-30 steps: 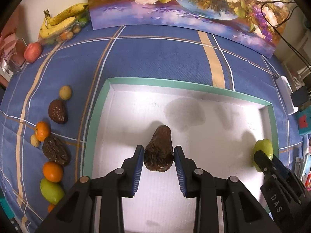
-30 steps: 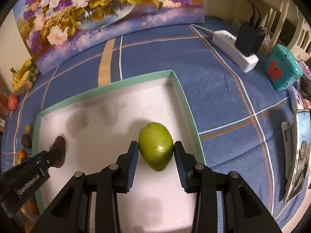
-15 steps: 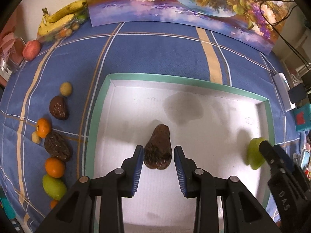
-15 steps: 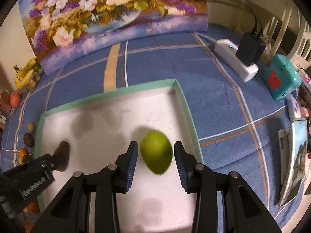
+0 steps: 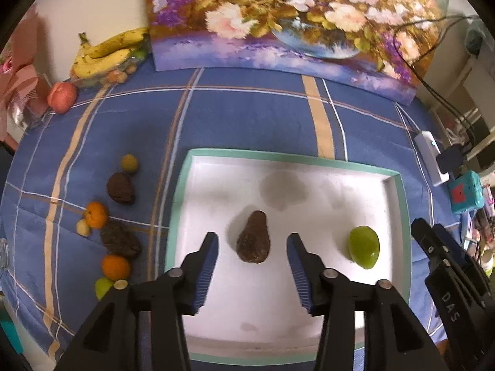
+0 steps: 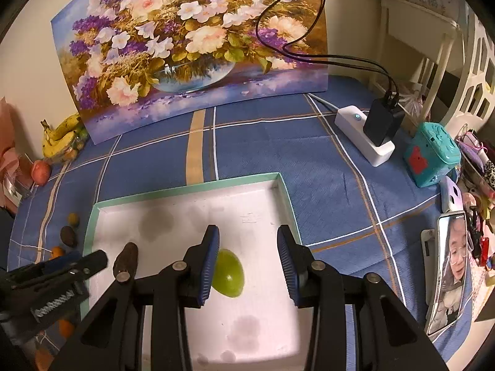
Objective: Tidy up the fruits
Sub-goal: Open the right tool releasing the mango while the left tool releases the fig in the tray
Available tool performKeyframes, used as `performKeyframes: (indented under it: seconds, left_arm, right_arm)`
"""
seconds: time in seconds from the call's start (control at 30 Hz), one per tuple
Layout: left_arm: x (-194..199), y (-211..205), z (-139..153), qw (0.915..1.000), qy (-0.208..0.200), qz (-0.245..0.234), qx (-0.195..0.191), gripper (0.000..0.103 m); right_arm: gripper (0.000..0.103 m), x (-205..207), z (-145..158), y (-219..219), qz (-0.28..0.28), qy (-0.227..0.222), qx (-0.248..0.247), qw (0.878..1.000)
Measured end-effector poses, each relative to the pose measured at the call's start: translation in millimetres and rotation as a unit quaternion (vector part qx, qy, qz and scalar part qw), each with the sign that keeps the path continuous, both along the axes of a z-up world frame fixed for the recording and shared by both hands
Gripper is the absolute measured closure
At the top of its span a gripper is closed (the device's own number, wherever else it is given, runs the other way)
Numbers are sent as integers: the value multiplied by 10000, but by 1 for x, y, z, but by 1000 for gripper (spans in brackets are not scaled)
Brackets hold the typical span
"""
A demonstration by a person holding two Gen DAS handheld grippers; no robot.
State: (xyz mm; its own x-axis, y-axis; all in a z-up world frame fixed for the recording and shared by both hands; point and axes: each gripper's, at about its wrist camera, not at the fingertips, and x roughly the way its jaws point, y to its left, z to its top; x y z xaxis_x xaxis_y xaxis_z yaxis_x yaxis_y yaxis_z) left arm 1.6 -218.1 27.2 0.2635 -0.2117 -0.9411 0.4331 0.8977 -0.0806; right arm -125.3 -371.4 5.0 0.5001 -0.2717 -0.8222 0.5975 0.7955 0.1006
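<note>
The left gripper (image 5: 252, 252) is spread, the brown avocado (image 5: 253, 241) lying free between its fingers on the white tray (image 5: 312, 191); bare floor reaches ahead to the green rim. The right gripper (image 6: 247, 259) gapes too, the green mango (image 6: 228, 273) beside its left finger; its body reads "DAS".

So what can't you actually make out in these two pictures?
- Green fruit, right wrist view: left side hidden behind the right gripper finger.
- Lime-green fruit, left wrist view: partly behind the left gripper arm.
- Small fruits under the bananas: too small to identify.
</note>
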Motion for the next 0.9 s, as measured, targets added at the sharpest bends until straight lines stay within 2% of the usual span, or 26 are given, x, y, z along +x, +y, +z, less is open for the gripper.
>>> performKeyframes:
  seconds: [0.13,0.17,0.23,0.27,0.33,0.4,0.47,0.6,0.67,0.9]
  left_arm:
    - [7,16,4,9992,-156,338,153,33]
    - [11,22,3,9985,-191,473,200,27]
    - [17,35,2,9961,-260,778,316,24]
    - [20,41,1,9949,-278,897,361,24]
    - [23,51,-2,9932,-282,1059,404,22]
    - [27,61,-6,9907,-239,1271,427,12]
    - [29,73,-8,9877,-222,1489,411,10]
    - [32,89,-10,9816,-291,1837,424,2]
    - [33,97,-11,9788,-354,1968,452,1]
    - [37,119,-14,9706,-479,2294,546,0]
  right_arm:
    - [63,1,-3,-1,12,62,44,10000]
    - [58,2,-5,-1,12,93,46,9999]
    - [41,2,-7,0,0,164,17,9999]
    - [38,3,-8,0,-1,200,-9,9998]
    - [37,5,-11,1,44,252,-6,9997]
    - [32,8,-15,2,100,301,22,9995]
    - [23,10,-18,5,158,368,-10,9992]
    - [21,14,-22,10,300,456,-69,9985]
    - [8,15,-25,11,326,494,-71,9982]
    - [7,16,-28,13,354,479,-71,9982]
